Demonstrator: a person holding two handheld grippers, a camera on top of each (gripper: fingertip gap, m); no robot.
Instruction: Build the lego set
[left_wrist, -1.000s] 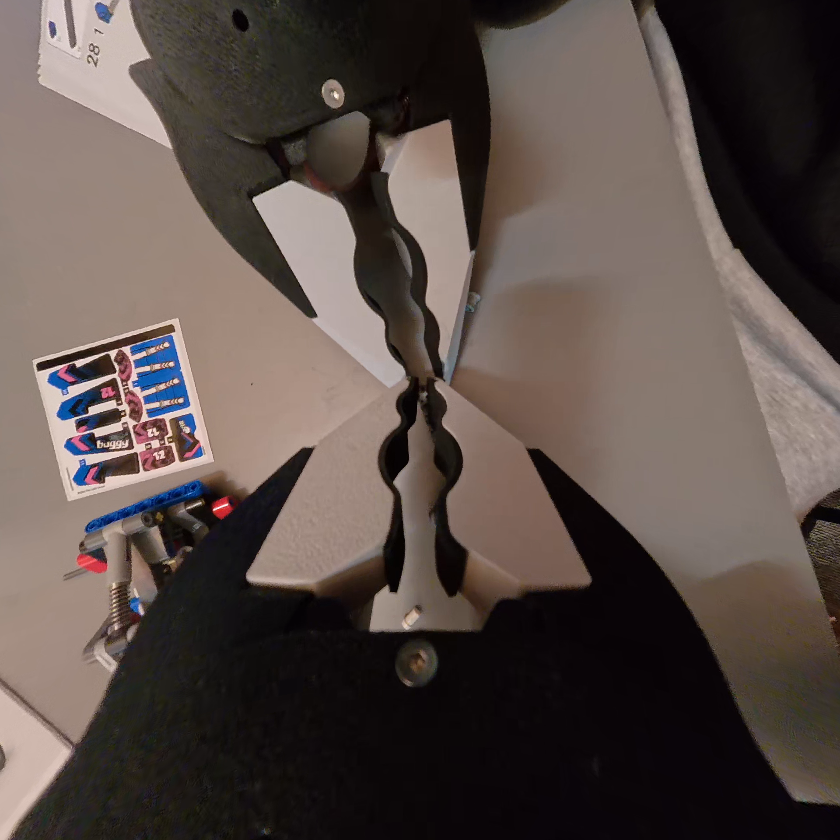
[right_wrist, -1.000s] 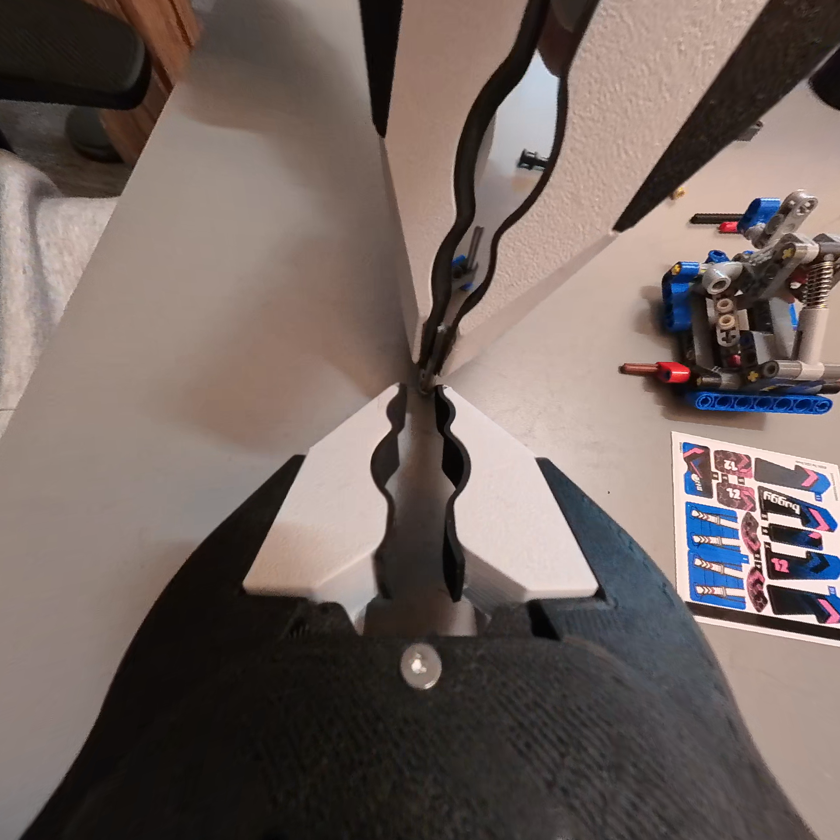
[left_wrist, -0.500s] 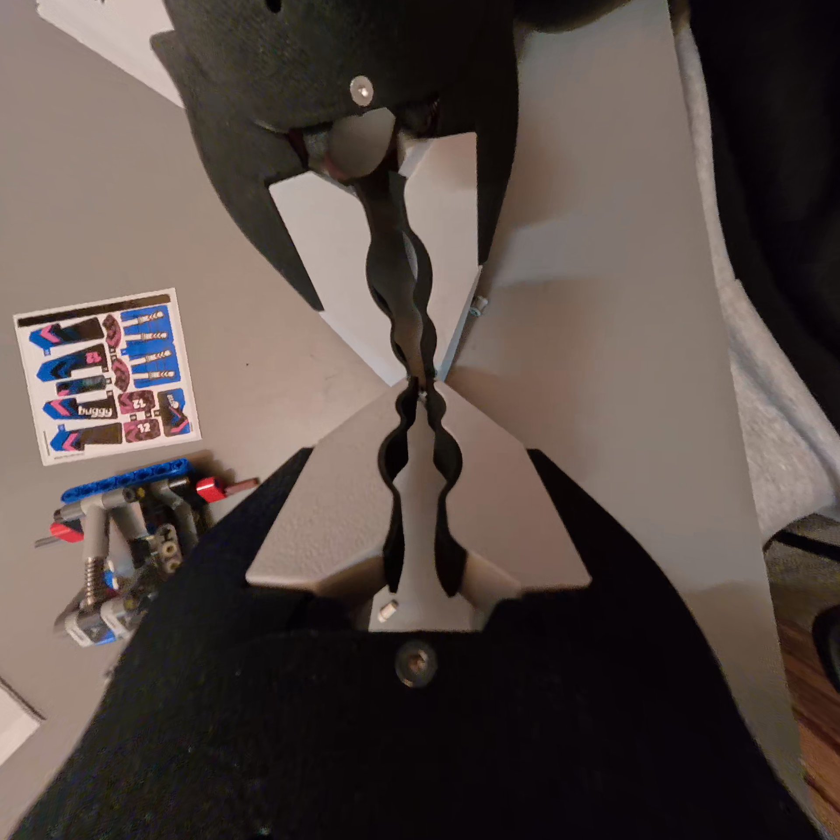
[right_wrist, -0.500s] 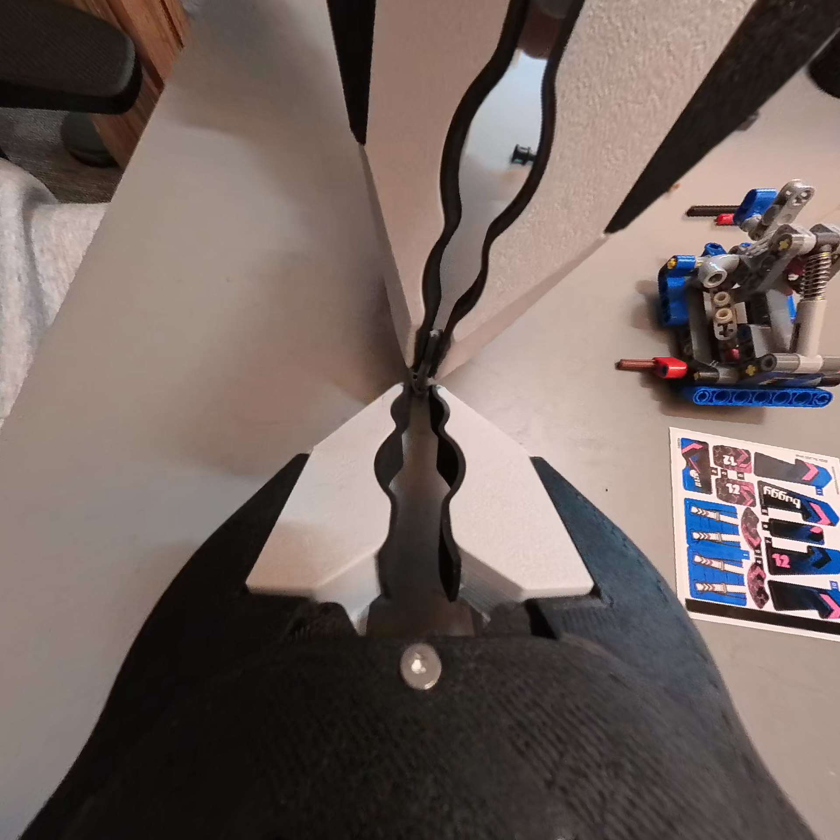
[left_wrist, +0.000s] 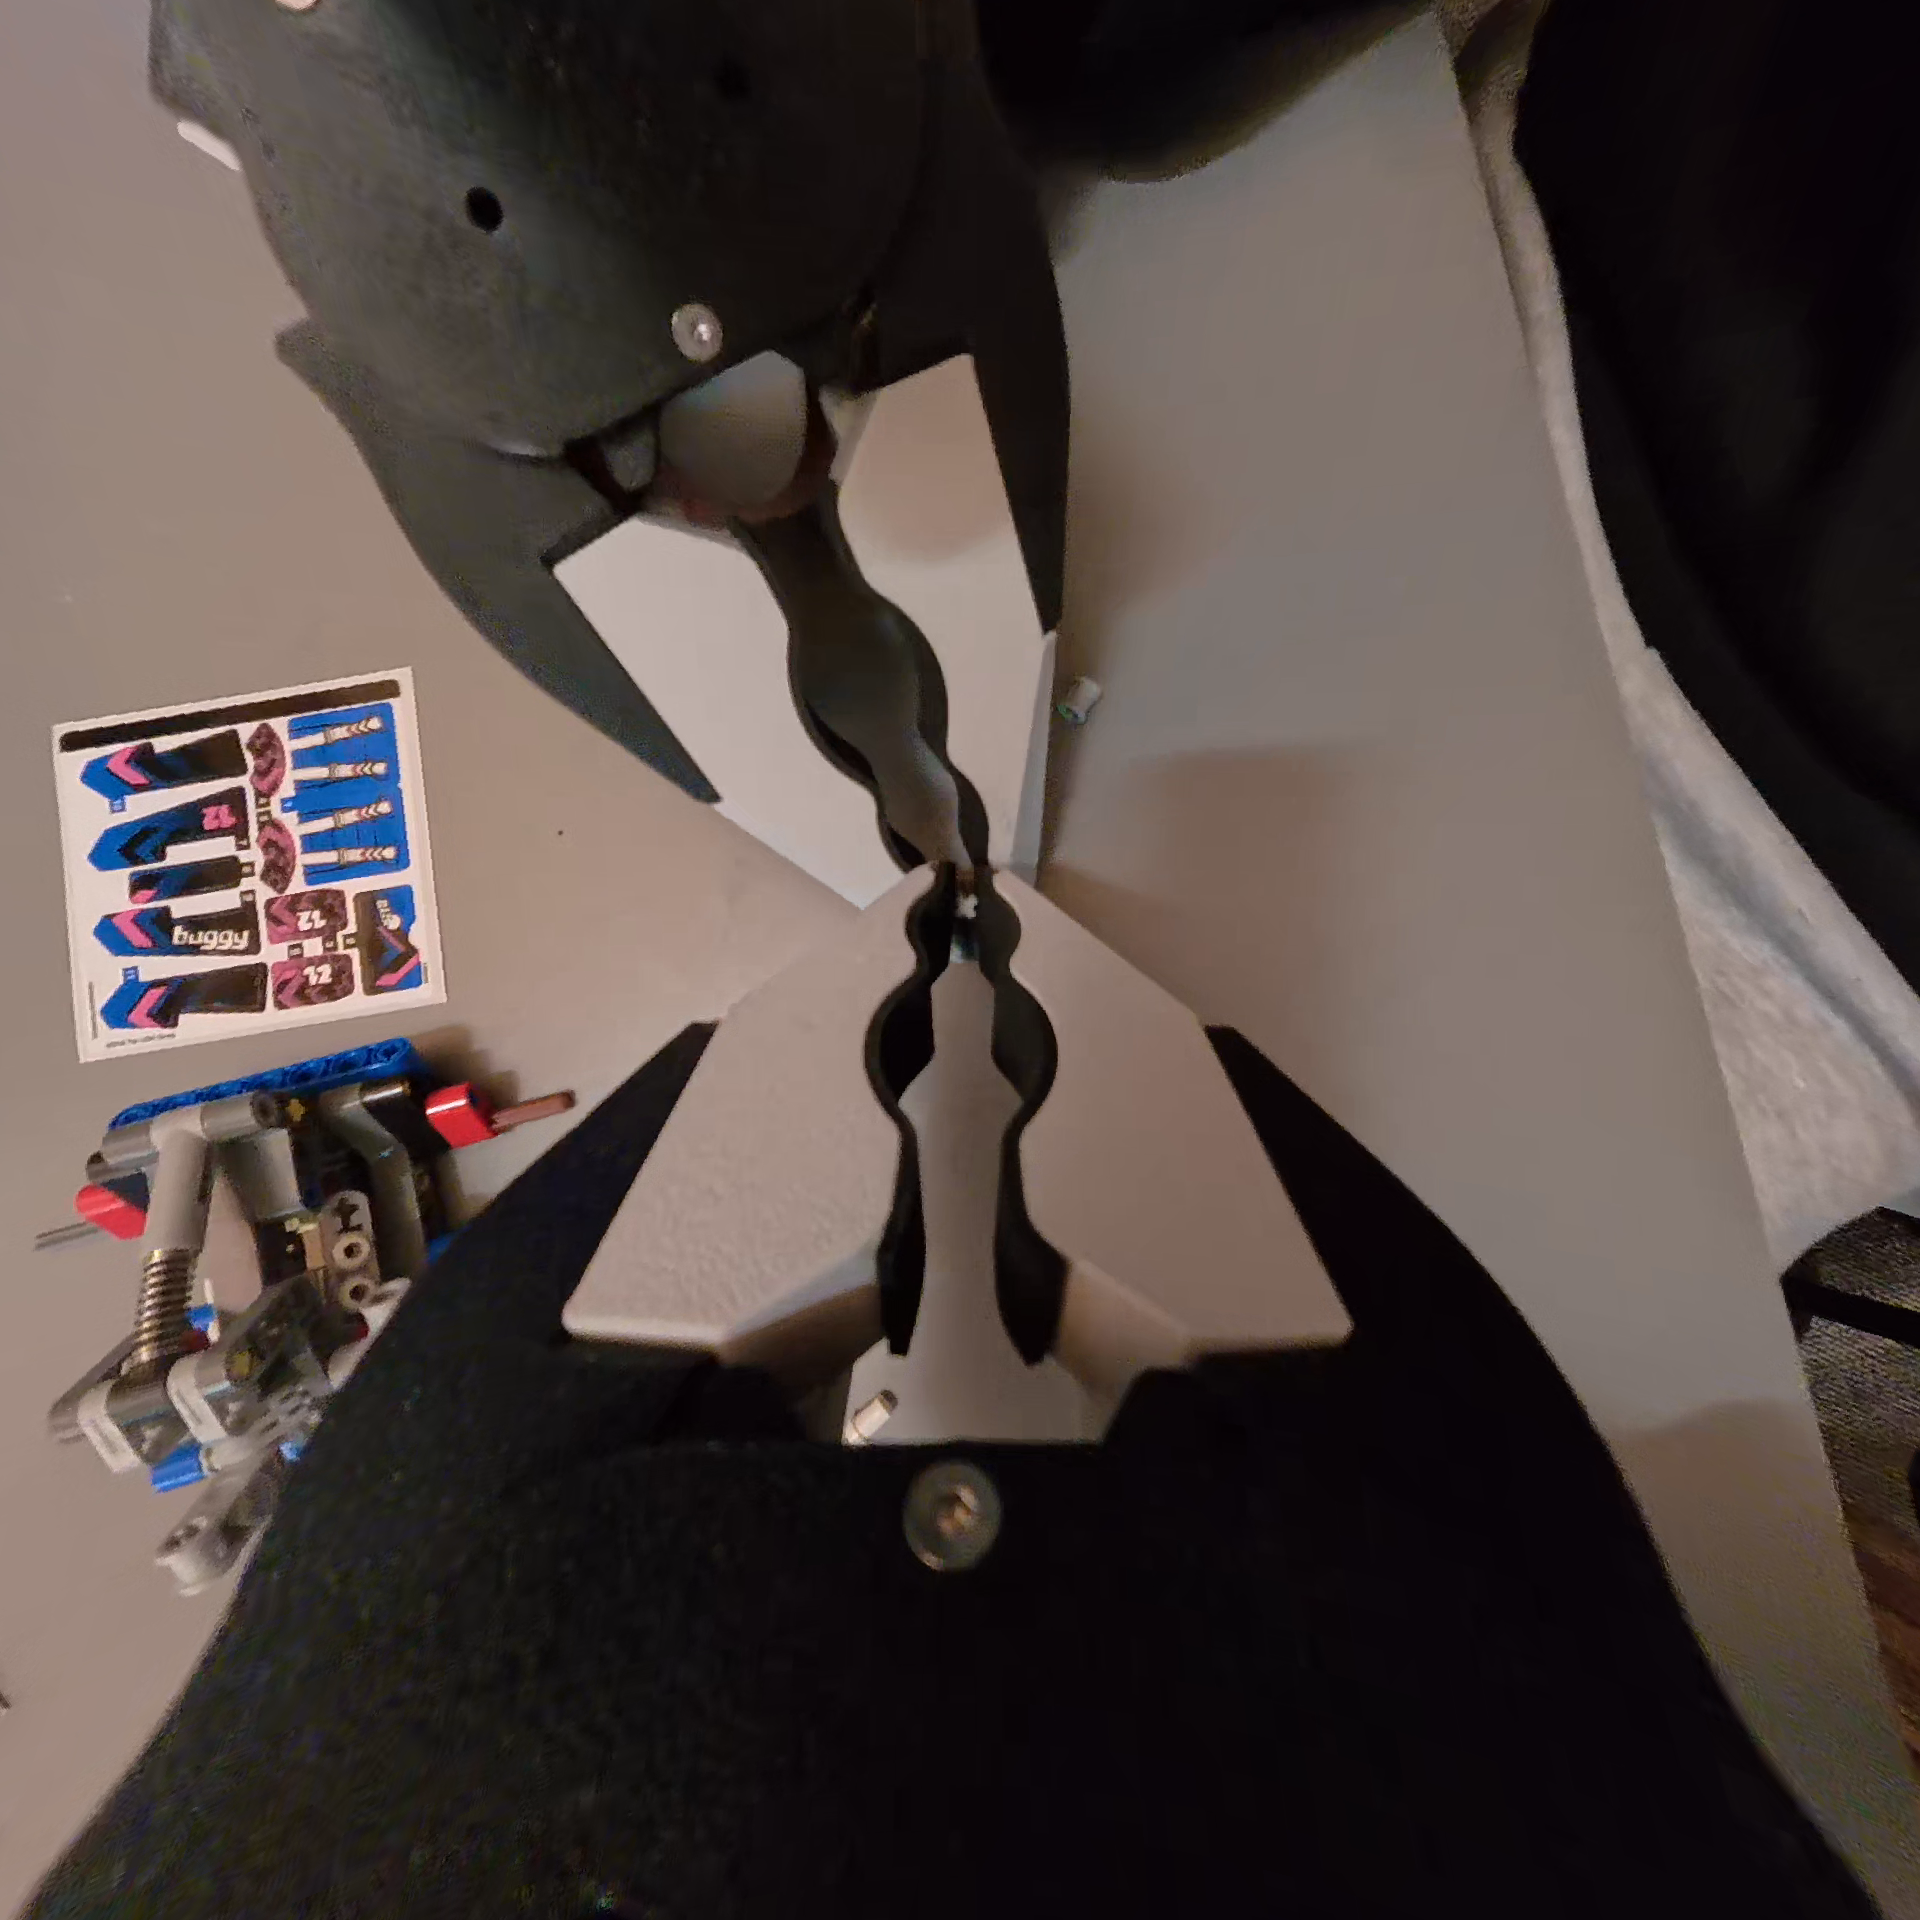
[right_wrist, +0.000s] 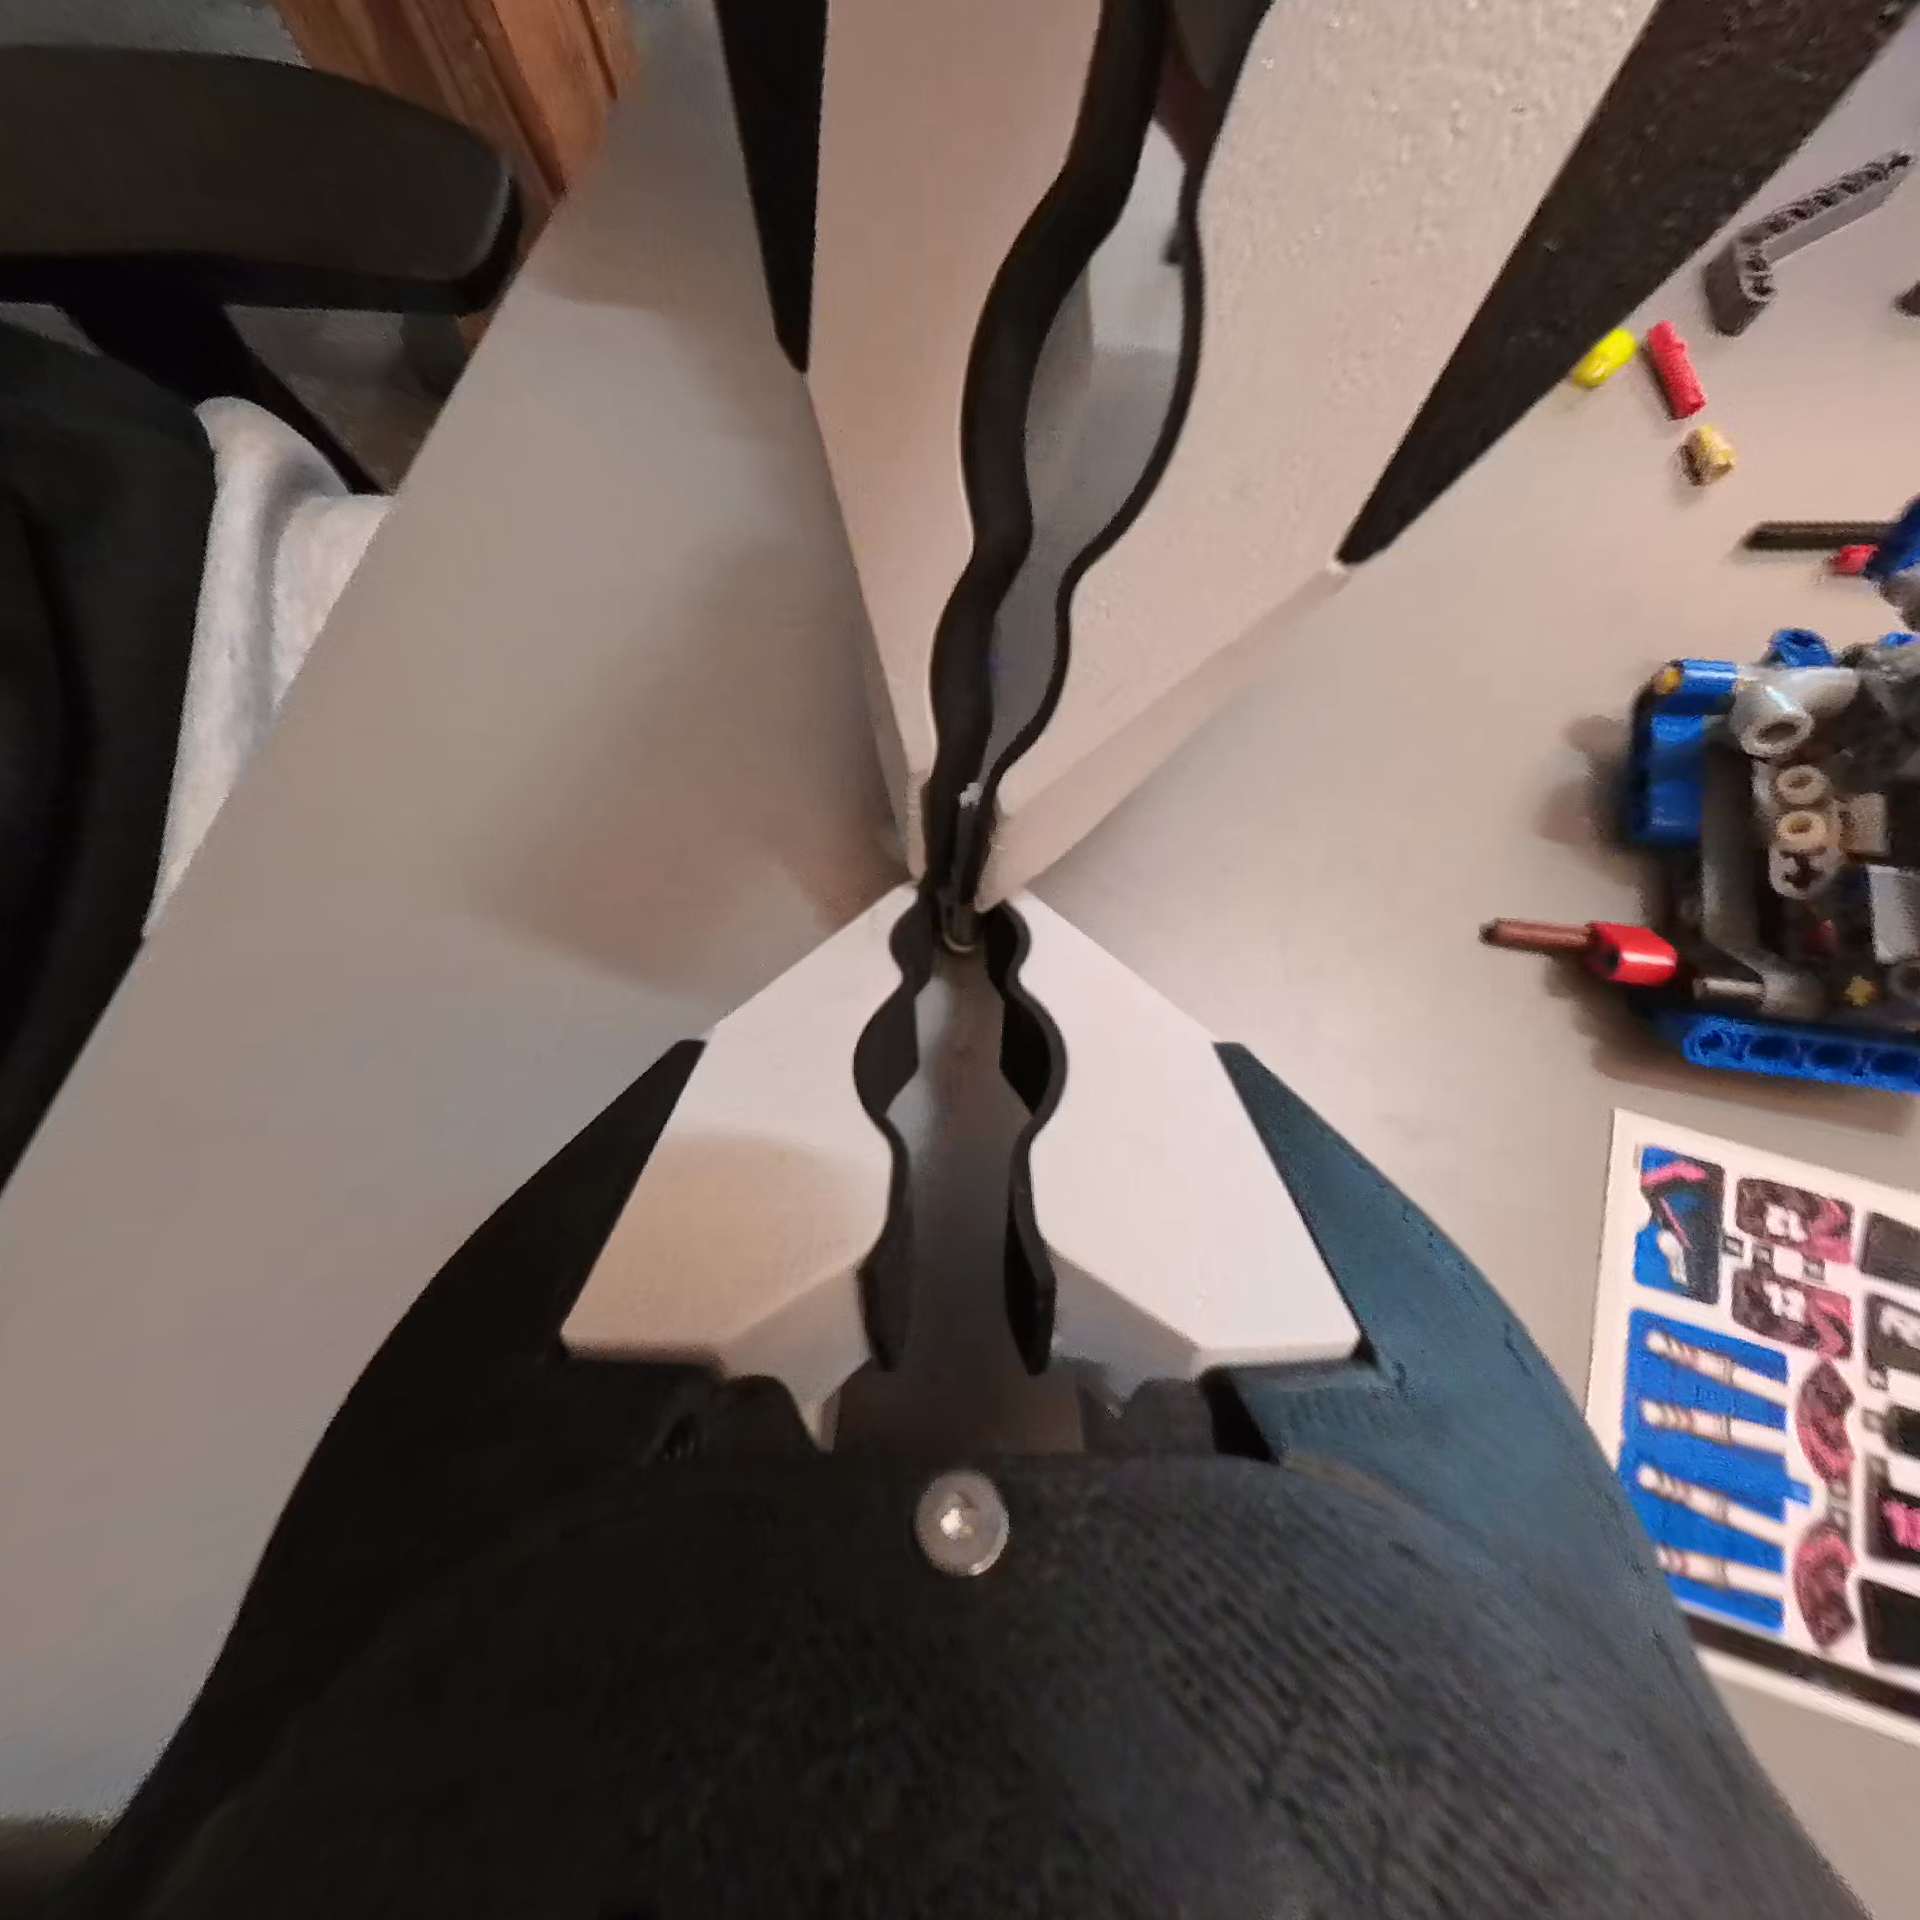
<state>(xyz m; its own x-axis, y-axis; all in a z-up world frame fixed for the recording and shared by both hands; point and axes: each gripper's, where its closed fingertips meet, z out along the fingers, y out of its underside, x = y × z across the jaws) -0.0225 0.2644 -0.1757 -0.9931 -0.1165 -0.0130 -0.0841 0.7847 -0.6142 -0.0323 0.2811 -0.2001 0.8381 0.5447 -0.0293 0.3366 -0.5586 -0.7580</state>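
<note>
My left gripper (left_wrist: 961, 909) and right gripper (right_wrist: 961, 925) meet tip to tip above the table (right_wrist: 582, 727), each clamped on one small piece (right_wrist: 964, 831) (axis running gripper to gripper); buggy chassis (right_wrist: 1787, 862) lies aside.
</note>
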